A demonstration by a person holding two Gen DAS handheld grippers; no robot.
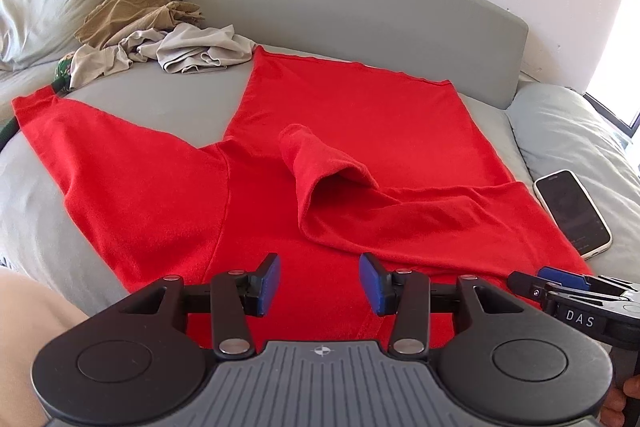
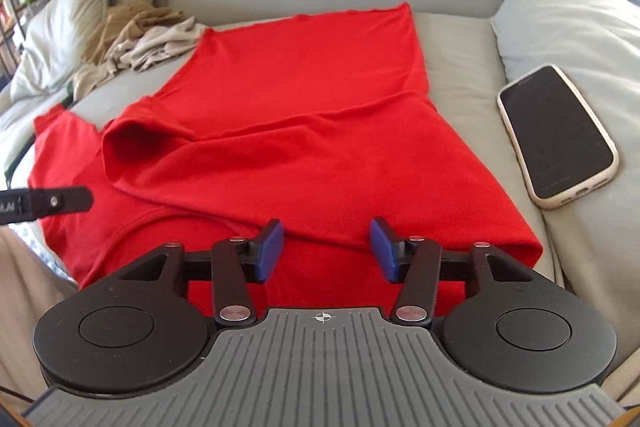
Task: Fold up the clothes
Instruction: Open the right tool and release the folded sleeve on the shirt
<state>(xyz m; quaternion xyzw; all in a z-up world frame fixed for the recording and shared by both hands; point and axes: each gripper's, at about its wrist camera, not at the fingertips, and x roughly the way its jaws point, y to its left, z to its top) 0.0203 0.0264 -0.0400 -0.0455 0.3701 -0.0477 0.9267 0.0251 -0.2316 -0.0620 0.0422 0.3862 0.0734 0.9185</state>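
Both tongs (image 1: 319, 284) (image 2: 326, 251) agape over red shirt's (image 1: 352, 123) near edge.

Letters "DAS": white capitals on the black body of the right claw (image 1: 560, 281), seen in the left wrist view at about 4 o'clock.
Letters "AI": white, cut off by the frame edge, on the black body of the left claw (image 2: 60, 202), seen in the right wrist view at 9 o'clock.
Phone (image 2: 558, 135) screen: dark, nothing legible.
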